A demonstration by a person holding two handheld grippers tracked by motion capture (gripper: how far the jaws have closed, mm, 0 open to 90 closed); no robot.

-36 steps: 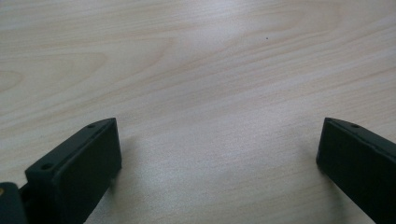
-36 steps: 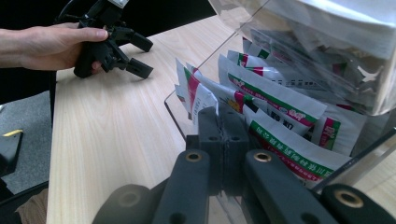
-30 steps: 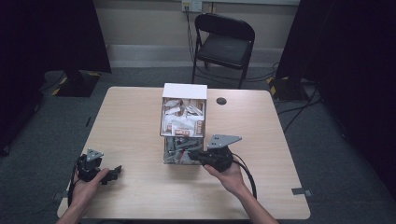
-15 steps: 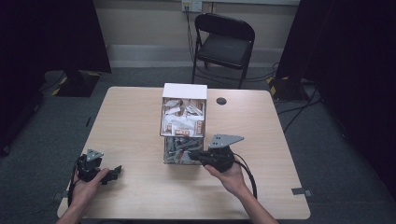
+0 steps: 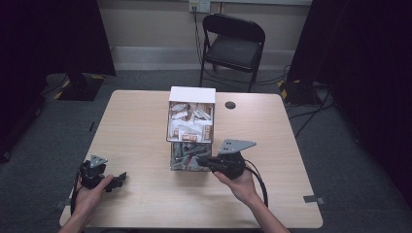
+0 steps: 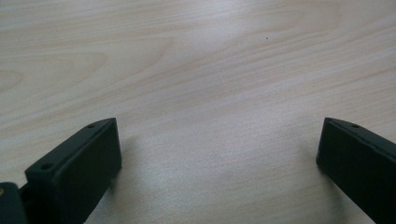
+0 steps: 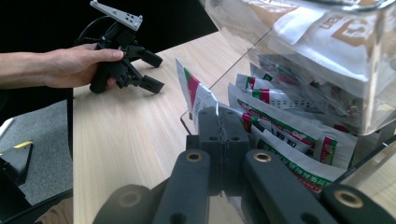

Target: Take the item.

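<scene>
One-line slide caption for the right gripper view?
Right gripper pinching a sachet at the clear box's lower opening.

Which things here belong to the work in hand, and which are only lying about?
In the job:
- right gripper, shut on a green-striped packet
- clear packet dispenser

Lying about:
- left gripper, open over the table
- folding chair
- black disc

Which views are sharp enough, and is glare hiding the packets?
High view: dim, soft, with dark surroundings; the clear box is readable. Right gripper view: the shut right gripper is sharp, the packet in its jaws legible, and the clear wall above shows pale reflections. Left gripper view: evenly lit table, with soft shadows beside the jaws.
</scene>
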